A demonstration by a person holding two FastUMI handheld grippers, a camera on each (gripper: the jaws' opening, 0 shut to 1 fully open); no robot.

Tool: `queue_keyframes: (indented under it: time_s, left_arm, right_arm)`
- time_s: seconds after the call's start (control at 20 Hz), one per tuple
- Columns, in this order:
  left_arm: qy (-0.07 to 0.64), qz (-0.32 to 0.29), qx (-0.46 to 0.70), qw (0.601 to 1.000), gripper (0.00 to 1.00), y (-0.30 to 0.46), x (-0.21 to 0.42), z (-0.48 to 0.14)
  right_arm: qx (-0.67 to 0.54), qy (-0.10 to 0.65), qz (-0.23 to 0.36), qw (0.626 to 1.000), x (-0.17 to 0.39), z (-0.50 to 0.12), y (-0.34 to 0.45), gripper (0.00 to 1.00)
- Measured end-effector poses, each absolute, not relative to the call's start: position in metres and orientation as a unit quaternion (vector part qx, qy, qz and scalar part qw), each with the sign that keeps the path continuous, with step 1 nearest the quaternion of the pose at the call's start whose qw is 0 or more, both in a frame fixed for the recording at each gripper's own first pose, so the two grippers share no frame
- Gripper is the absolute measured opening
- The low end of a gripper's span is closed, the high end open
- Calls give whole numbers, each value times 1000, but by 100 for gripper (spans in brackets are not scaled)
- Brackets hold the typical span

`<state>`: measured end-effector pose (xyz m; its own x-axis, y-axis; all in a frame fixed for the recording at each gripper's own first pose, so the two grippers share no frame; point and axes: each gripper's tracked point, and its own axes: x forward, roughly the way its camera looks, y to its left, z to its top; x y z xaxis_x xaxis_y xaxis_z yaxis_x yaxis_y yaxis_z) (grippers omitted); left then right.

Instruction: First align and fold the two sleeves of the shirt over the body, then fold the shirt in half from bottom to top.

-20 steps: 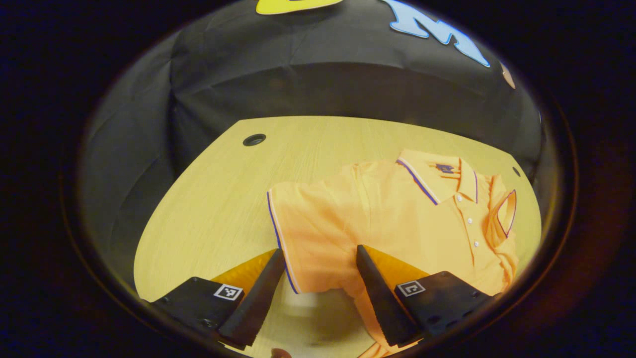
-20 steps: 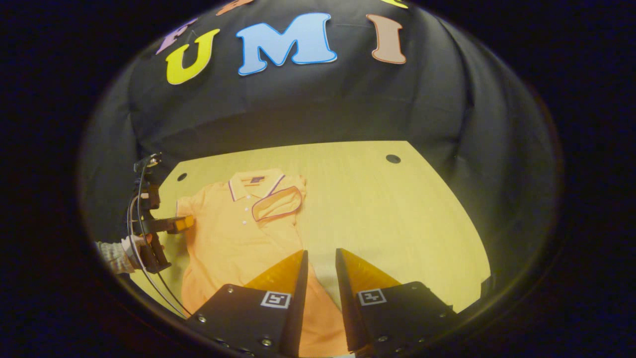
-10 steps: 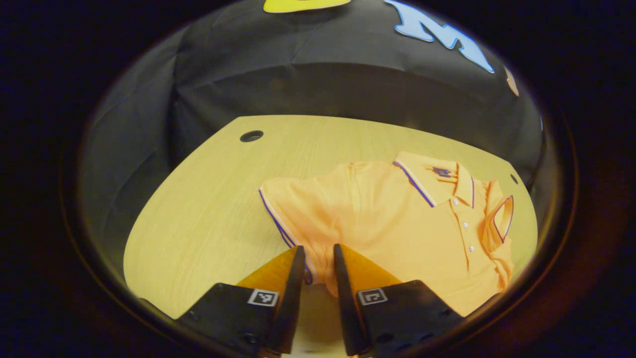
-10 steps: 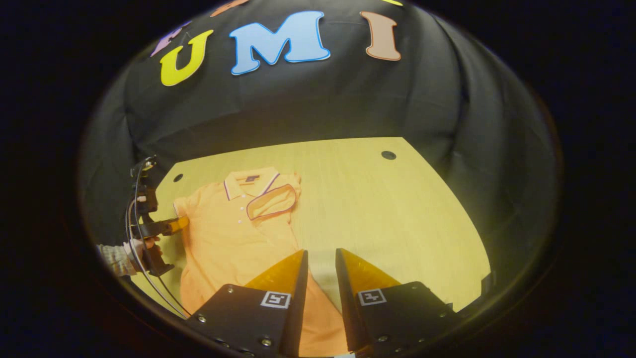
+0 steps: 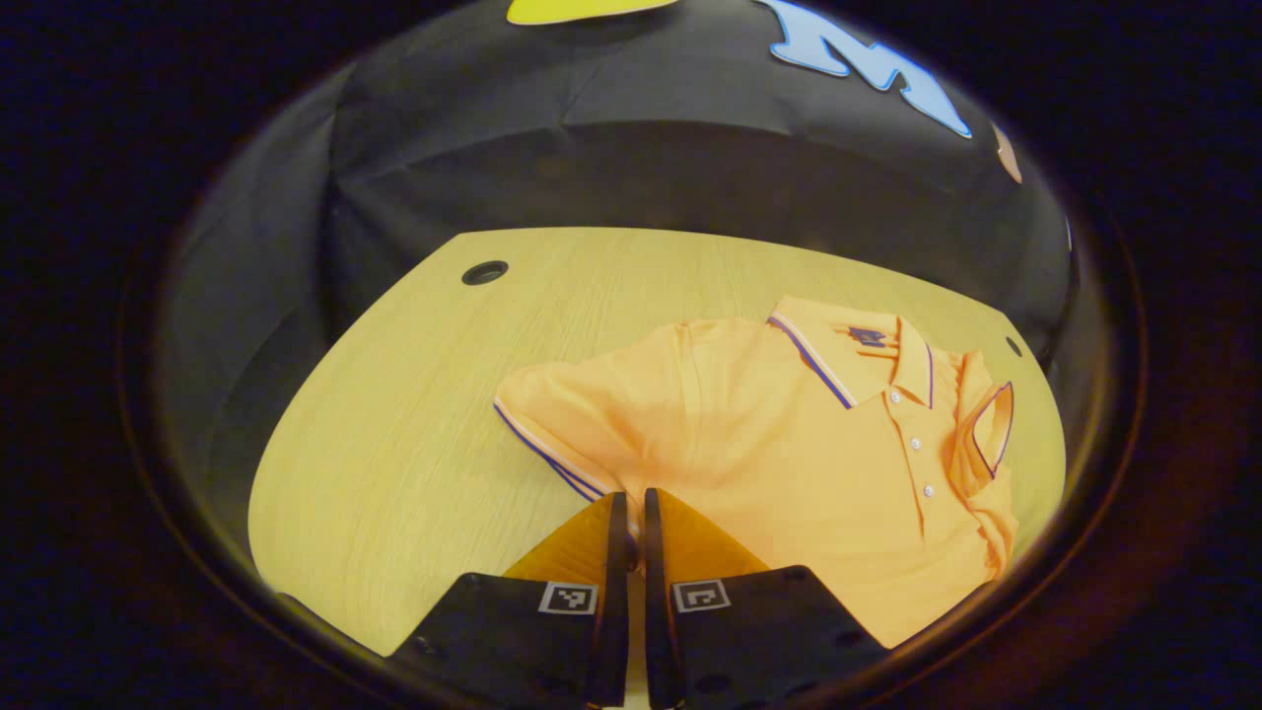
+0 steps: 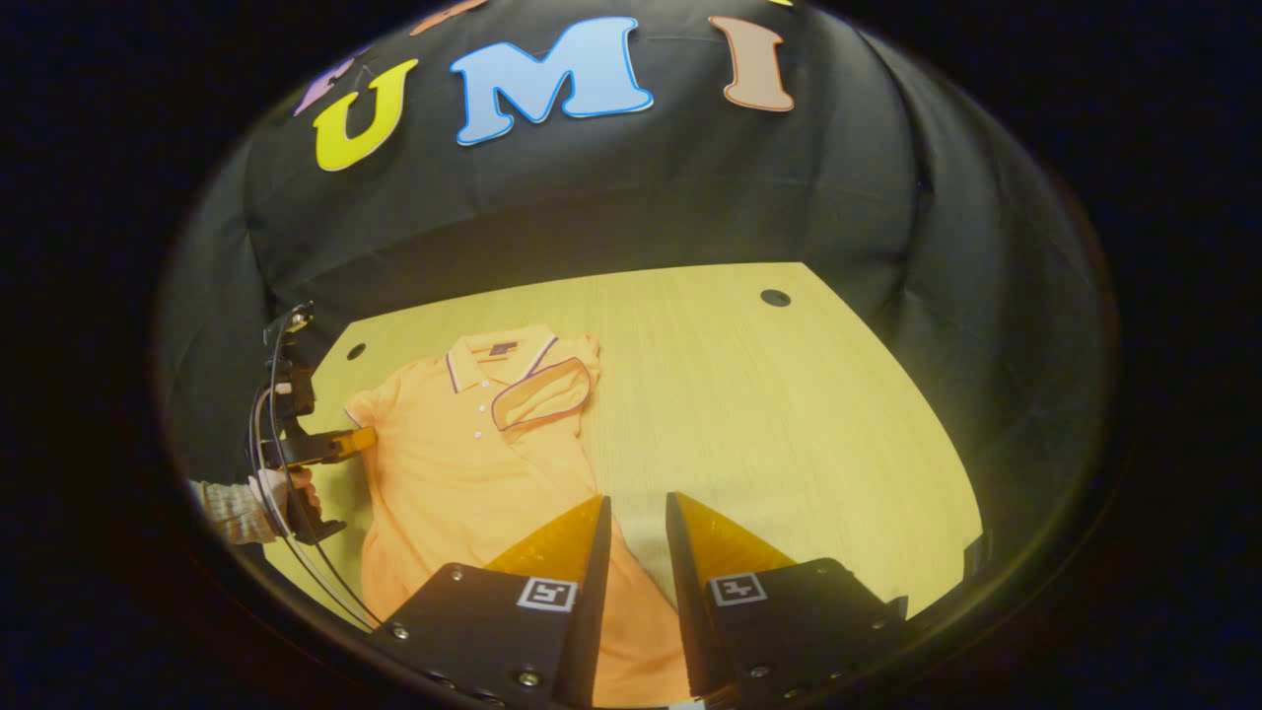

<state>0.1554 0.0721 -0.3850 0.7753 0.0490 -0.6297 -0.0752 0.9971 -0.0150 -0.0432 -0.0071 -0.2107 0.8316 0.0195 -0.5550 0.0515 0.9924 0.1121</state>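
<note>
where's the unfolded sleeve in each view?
Left gripper view: sleeve lies left of centre, its trimmed hem running into the left claw, which is shut on it.
Right gripper view: the sleeve sits far left on the shirt, by the left claw.
Shared landmark: the collar.

Orange shirt on table, one sleeve folded over
</note>
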Motion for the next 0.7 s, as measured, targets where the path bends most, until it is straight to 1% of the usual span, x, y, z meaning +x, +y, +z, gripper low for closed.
queue_keyframes:
  time_s: [0.05,0.1,0.25,0.6,0.65,0.7]
  left_arm:
    - [338,34,-9,940,17,72,156,-384]
    - [339,32,-1,940,14,67,156,-382]
    - [325,19,20,945,14,52,161,-365]
    - [282,-64,75,954,14,-39,173,-322]
    - [279,-76,79,954,17,-53,172,-319]
    - [276,-88,82,953,17,-68,171,-315]
  right_arm:
    - [63,290,-9,955,-43,-211,-8,35]
    - [64,289,-10,955,-43,-210,-9,35]
    - [69,287,-11,955,-44,-209,-13,35]
    - [84,290,-22,953,-54,-217,-26,35]
    - [86,291,-25,953,-57,-218,-29,35]
    - [88,291,-29,952,-59,-218,-32,35]
